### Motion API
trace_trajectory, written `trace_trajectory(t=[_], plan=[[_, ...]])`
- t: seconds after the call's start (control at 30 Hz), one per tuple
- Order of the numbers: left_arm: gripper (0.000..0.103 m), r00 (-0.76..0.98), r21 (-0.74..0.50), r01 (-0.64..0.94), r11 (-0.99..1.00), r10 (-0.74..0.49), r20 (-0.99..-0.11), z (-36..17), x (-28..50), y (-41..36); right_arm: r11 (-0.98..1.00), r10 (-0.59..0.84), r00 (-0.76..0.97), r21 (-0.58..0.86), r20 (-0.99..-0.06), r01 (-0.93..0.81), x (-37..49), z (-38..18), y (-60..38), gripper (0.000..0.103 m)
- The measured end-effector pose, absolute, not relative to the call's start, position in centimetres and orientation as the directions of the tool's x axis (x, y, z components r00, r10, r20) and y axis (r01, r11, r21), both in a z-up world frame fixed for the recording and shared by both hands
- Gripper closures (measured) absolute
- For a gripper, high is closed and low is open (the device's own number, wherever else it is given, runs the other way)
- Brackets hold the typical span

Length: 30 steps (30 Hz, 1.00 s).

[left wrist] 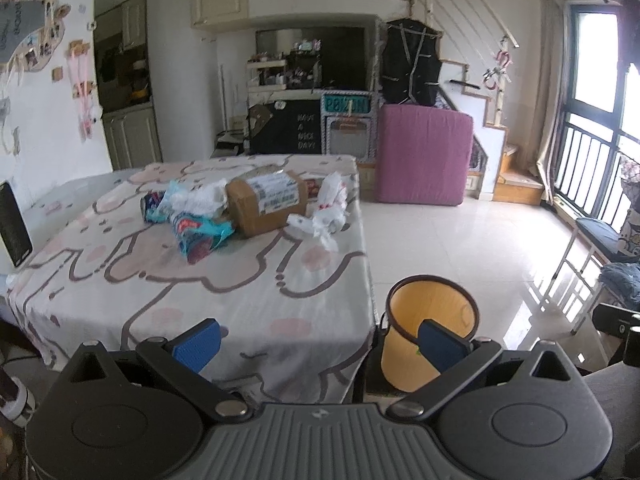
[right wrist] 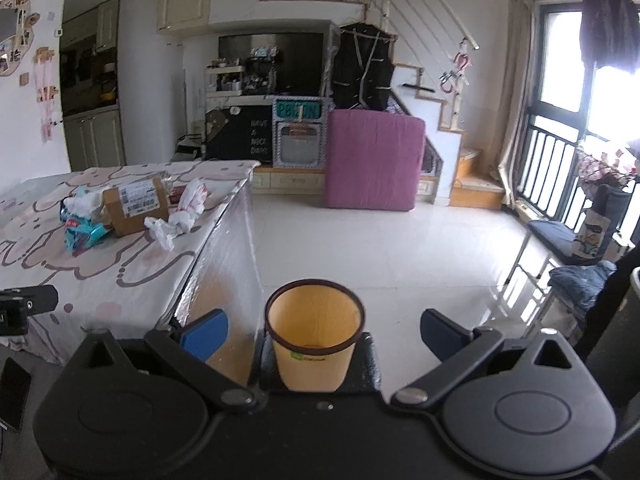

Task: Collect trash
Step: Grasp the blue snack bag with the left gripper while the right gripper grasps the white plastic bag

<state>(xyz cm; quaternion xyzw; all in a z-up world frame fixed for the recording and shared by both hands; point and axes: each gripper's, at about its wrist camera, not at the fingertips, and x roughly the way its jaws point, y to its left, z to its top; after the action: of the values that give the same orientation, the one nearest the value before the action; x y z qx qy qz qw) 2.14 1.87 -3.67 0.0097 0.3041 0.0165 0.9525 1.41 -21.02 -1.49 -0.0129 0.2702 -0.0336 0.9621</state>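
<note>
- Since both grippers hang back from the desk (left wrist: 224, 296) with nothing between their pads, I judge this to be the start: no trash is collected yet, and the step in hand is the approach to the first piece.
- My left gripper (left wrist: 320, 344) has its jaws spread wide and empty, aimed over the near edge of the desk's patterned cloth.
- My right gripper (right wrist: 324, 332) is likewise wide and empty, and looks straight at the orange bin (right wrist: 315, 344), which stands on the floor just beside the desk's corner.
- The trash lies in a cluster toward the far middle of the desk: a cardboard parcel (left wrist: 266, 204) with a label, crumpled white plastic (left wrist: 326, 212) to its right, a blue snack wrapper (left wrist: 200, 236) in front on its left, and more white crumple (left wrist: 198, 198) behind that.
- As far as I can see into the bin, it holds nothing; its bottom is partly hidden from both views.
- Next, I think, I must reach well forward with one gripper, pinch a light piece such as the white plastic, and carry it back over the bin's rim.
- The parcel looks broad, so I would keep the jaws fully spread for it.
</note>
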Motion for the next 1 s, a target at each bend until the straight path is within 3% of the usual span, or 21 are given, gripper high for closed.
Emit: trace_trajectory(t=[0.5,1.0], plan=[[0.0,0.772,-0.005,-0.197,0.98,0.152,-0.617,-7.6,9.0,8.2,0.996,0.061,0.832,-0.023,-0.551,-0.088,10.6,-5.7,-16.5,0.0],[0.0,0.799,-0.036,-0.331,0.943,0.26,-0.542,-9.9,19.9,15.9,0.988,0.15,0.861,0.032,-0.486,-0.154,23.4,-8.2,-9.2,0.0]])
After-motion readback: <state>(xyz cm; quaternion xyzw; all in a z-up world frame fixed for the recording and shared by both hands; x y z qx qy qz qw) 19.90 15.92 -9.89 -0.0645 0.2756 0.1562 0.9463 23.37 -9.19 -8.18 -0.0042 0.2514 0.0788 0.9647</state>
